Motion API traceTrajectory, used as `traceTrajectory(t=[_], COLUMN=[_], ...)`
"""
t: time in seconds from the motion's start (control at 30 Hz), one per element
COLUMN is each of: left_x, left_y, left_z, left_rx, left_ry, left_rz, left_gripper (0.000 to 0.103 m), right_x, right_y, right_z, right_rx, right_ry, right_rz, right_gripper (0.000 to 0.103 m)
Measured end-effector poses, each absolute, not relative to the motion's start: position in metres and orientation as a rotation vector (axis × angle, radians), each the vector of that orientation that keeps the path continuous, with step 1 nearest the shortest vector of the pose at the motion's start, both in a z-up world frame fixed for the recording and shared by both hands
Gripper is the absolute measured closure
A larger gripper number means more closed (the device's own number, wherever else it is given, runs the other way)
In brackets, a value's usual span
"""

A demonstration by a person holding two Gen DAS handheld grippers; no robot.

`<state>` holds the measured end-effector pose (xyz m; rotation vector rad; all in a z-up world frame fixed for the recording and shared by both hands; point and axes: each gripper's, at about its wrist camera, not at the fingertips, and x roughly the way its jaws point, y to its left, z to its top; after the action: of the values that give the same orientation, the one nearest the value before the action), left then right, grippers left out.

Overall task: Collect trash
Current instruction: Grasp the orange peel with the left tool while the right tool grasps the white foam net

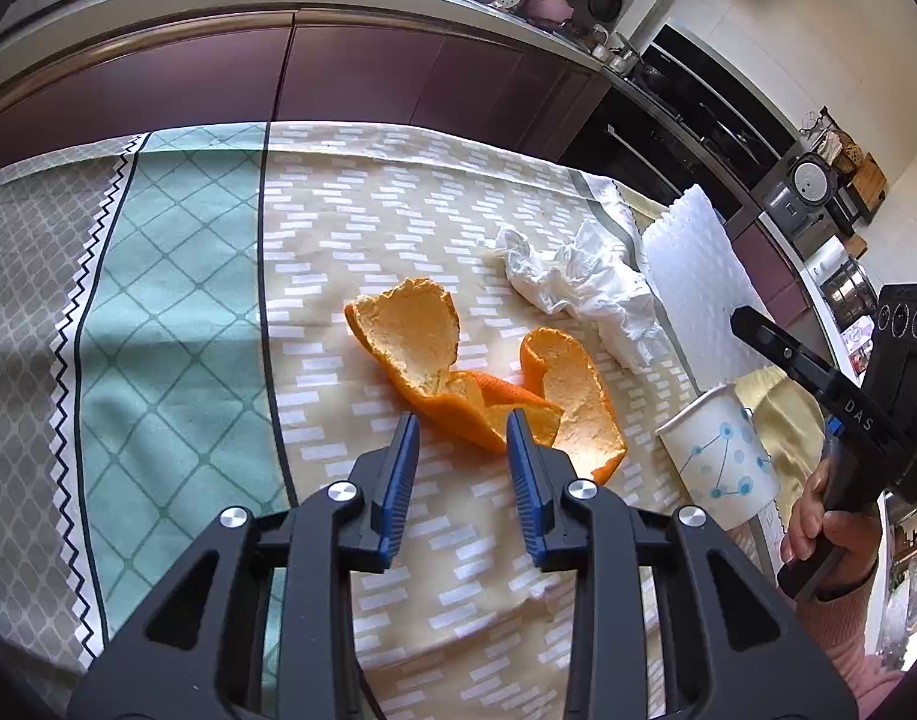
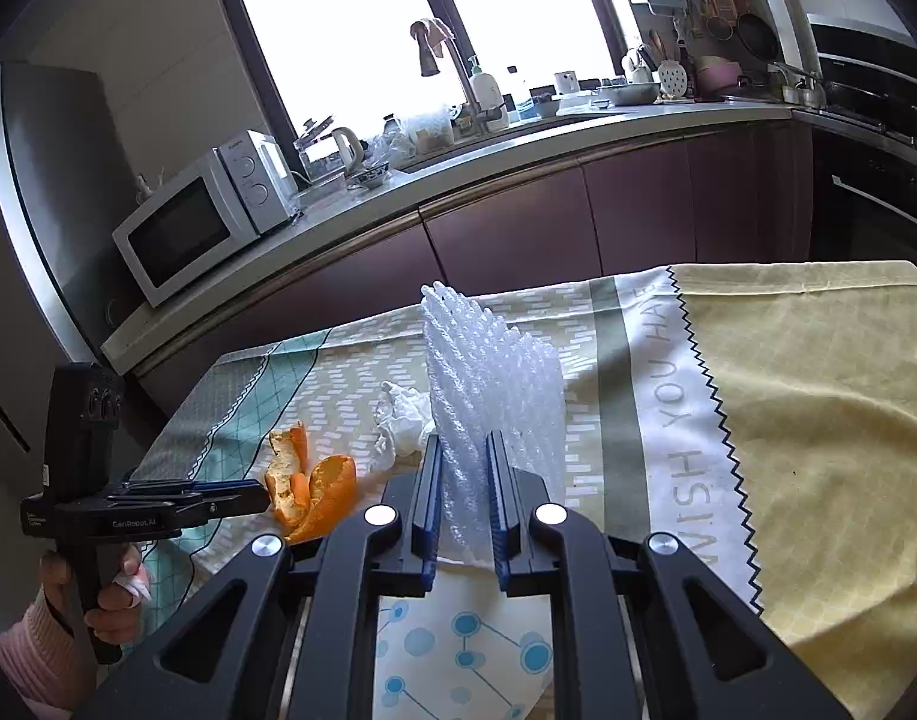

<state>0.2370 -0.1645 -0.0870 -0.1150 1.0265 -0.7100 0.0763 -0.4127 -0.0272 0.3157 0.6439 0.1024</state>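
Nearby, "WISH YOU HAVE" cloth (image 2: 674,420); right tool (image 2: 464,450) pinching bubble wrap (image 2: 494,372), left tool (image 1: 461,420) spread.

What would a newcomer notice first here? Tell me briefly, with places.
The bright orange peel lies mid-cloth, just ahead of the left tool, whose jaws stand apart around its near edge. Beside it is a crumpled tissue. To their right, the right tool grips a sheet of white bubble wrap standing up over a paper cup.
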Motion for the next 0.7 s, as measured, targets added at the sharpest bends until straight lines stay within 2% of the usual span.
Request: traceTrajectory(t=[0.2, 0.27, 0.33, 0.37, 0.7], left_x=[0.250, 0.250, 0.250, 0.249, 0.226], left_y=[-0.177, -0.177, -0.177, -0.176, -0.147], left_z=[-0.094, -0.097, -0.098, -0.098, -0.078], left_rx=[-0.117, -0.126, -0.128, -0.132, -0.151], left_ry=[1.072, 1.071, 1.071, 1.067, 0.975], left_rz=[-0.670, -0.665, -0.665, -0.665, -0.673], left_gripper=[0.077, 0.082, 0.092, 0.093, 0.095], right_x=[0.074, 0.072, 0.069, 0.068, 0.059], right_y=[-0.415, -0.416, -0.416, -0.416, -0.399], right_z=[-0.028, -0.026, -0.022, -0.020, 0.004], right_rx=[0.321, 0.320, 0.316, 0.313, 0.294], right_ry=[0.638, 0.631, 0.618, 0.609, 0.543], right_rz=[0.112, 0.116, 0.118, 0.121, 0.175], right_gripper=[0.090, 0.090, 0.090, 0.090, 0.090])
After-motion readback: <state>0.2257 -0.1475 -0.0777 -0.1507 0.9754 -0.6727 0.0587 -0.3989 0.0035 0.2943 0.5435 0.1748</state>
